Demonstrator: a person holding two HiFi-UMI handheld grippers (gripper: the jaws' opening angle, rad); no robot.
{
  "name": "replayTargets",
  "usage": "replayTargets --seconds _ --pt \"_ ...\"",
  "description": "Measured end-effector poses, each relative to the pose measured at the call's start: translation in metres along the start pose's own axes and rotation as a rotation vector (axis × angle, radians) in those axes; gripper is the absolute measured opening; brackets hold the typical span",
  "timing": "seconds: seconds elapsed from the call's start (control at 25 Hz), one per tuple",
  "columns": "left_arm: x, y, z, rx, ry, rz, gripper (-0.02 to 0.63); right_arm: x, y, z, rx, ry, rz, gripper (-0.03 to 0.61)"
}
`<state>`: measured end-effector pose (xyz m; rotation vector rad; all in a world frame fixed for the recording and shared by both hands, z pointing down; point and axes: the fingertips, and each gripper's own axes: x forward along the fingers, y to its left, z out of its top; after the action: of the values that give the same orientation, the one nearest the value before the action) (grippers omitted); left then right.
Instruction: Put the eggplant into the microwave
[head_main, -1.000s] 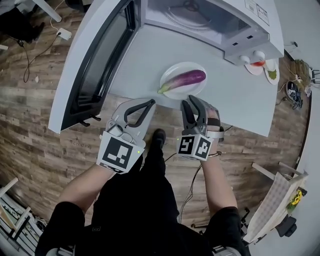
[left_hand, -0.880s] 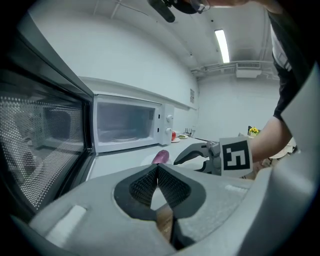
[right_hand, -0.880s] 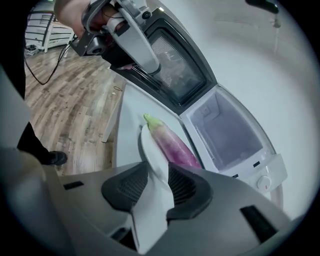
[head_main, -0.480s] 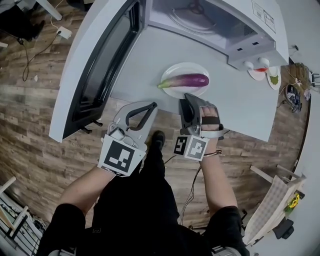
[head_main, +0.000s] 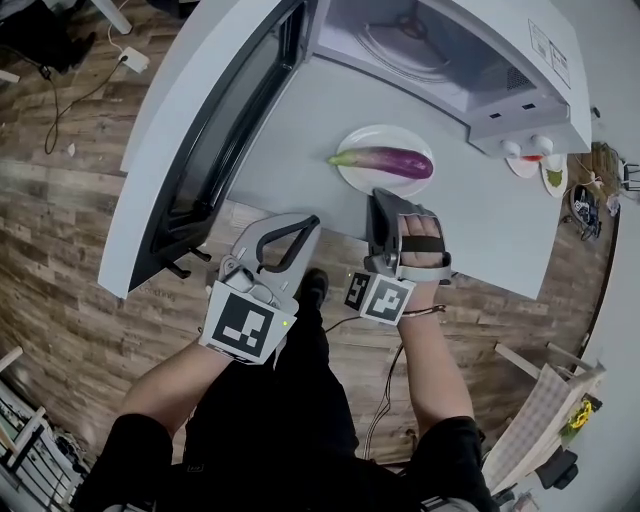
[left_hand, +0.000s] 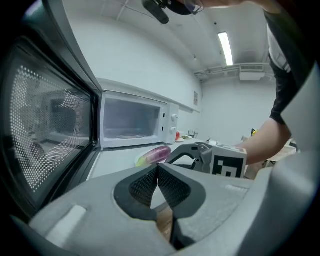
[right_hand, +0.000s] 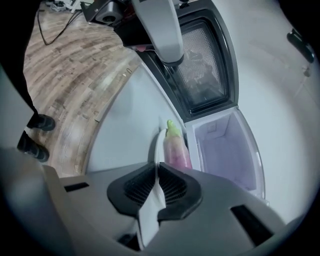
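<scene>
A purple eggplant (head_main: 385, 160) with a green stem lies on a white plate (head_main: 352, 178) on the grey table, in front of the open microwave (head_main: 440, 50). My right gripper (head_main: 383, 197) is at the plate's near edge. Its jaws have just been closing, and in the right gripper view they (right_hand: 158, 172) pinch the plate's rim (right_hand: 157, 145), with the eggplant (right_hand: 176, 147) just beyond. My left gripper (head_main: 305, 222) hangs shut and empty at the table's near edge, left of the plate. In the left gripper view, the eggplant (left_hand: 154, 155) shows past the pads.
The microwave door (head_main: 200, 130) swings wide open to the left, over the table's left side. Two small dishes (head_main: 530, 155) with red and green food sit right of the microwave. Wooden floor lies below the table's near edge (head_main: 300, 215).
My right gripper rolled onto its side, moved forward to the plate and closed its jaws on the rim. The left gripper stayed put.
</scene>
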<state>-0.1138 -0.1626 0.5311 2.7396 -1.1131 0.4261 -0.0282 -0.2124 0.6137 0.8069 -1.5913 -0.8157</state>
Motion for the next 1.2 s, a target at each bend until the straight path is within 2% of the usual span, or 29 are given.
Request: replayTargets --seconds 0.4,0.72,1.2 --pt "-0.006 -0.003 -0.011 -0.003 0.006 0.005 0.009 -0.003 0.003 -0.002 -0.052 0.021 -0.096 0.026" --pt "-0.007 -0.004 -0.013 0.020 0.025 0.008 0.009 -0.016 -0.001 -0.001 -0.030 0.008 -0.190 0.023" --pt "-0.009 -0.012 0.008 0.076 0.026 -0.014 0.009 -0.036 -0.018 -0.008 -0.015 0.021 -0.267 0.025"
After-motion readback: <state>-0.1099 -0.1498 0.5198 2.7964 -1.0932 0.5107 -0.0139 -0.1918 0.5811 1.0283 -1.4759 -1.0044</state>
